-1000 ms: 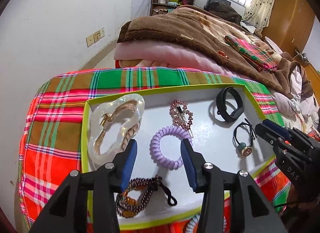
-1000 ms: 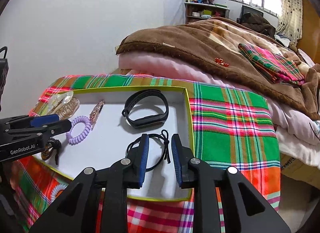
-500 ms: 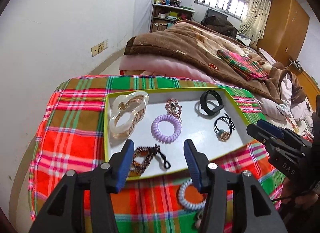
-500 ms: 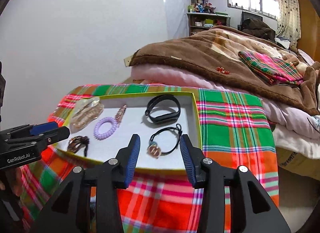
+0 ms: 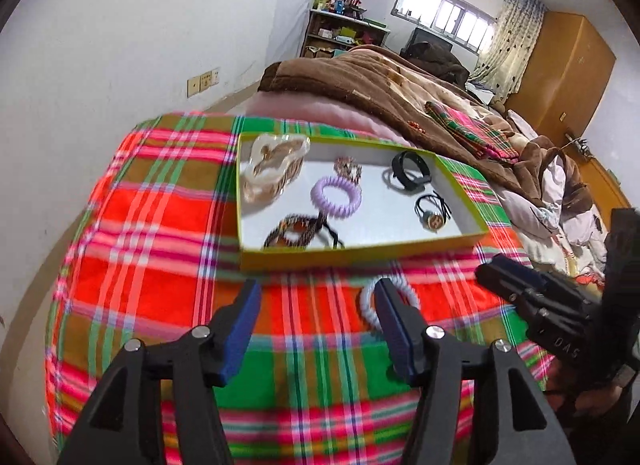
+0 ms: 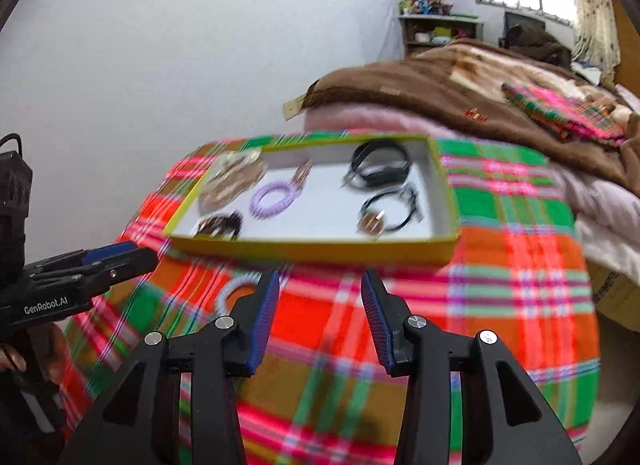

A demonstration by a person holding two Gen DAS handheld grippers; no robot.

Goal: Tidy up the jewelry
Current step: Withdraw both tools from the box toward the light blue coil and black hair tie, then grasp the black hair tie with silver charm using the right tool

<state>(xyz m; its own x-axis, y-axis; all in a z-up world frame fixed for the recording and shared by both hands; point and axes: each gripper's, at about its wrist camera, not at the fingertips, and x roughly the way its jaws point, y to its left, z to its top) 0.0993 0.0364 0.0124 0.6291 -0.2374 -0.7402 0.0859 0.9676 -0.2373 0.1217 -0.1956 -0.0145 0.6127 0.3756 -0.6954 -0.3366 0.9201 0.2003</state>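
On the plaid cloth [image 5: 160, 225]: green-rimmed tray [image 5: 360, 255] holding jewelry; pale coil tie [image 5: 370, 307] outside it | left gripper [image 5: 316, 319] wide, empty; right gripper [image 6: 320, 315] wide, empty | bed [image 5: 380, 85] behind; white walls

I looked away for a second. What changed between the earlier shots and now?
Both grippers, left and right, pulled back from over the tray to the plaid cloth; the right one opened wider, empty. The tray's pieces kept their places, pale coil tie still outside.
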